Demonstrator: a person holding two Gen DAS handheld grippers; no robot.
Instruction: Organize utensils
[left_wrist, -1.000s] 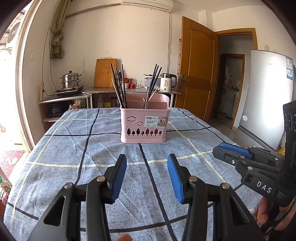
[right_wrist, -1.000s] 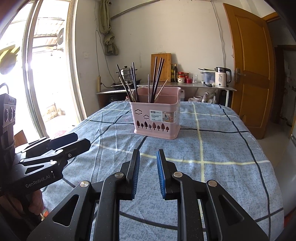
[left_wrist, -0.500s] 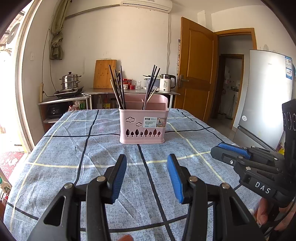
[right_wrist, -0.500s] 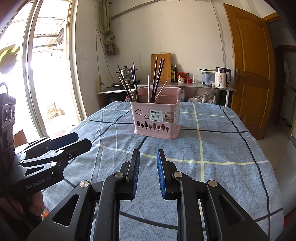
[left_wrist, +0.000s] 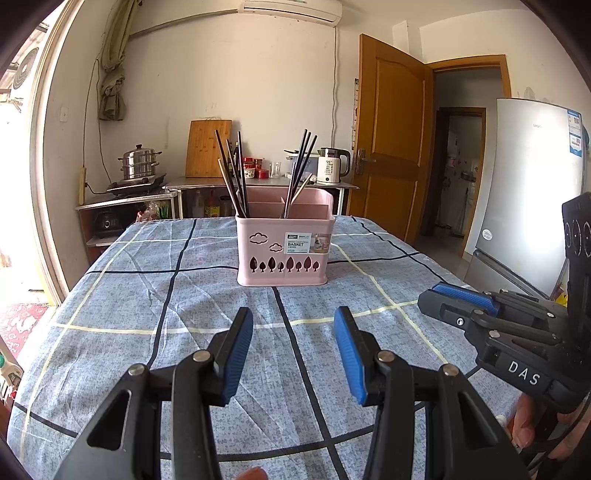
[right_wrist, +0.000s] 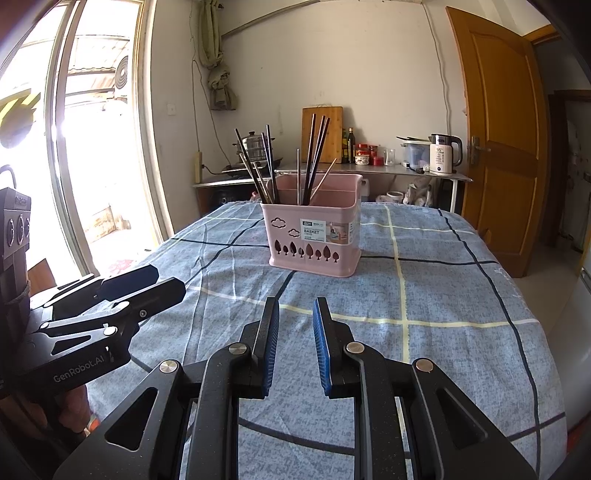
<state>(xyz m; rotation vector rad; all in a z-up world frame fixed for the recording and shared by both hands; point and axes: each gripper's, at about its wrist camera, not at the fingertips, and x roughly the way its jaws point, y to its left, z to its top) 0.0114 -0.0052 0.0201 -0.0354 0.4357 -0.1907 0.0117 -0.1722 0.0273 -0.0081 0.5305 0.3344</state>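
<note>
1. left wrist view: left gripper released, jaws wide apart, nothing between them, hovering over the checked cloth of the surface.
2. right gripper seen side-on at the right edge of this view; in its own view jaws nearly together but a narrow gap showing, empty.
3. pink basket upright mid-surface, well ahead of both grippers, divided into compartments.
4. dark chopsticks leaning in the left compartment; second bunch in the compartment beside it. no utensils seen loose on the cloth.
5. handling, judged: chopsticks light, stiff, thin, probably slick; likely to pivot or slide in a loose pinch. best taken on the upper shafts above the rim, pads square across, one or two at a time, lifted straight up.
6. basket judged light plastic; may tip or skid if a bunch drags on the rim.
7. only in left view: refrigerator and doorway beyond the open door.
8. only in right view: bright window at left, left gripper from the side, a pale thin stick standing upright in the basket.
</note>
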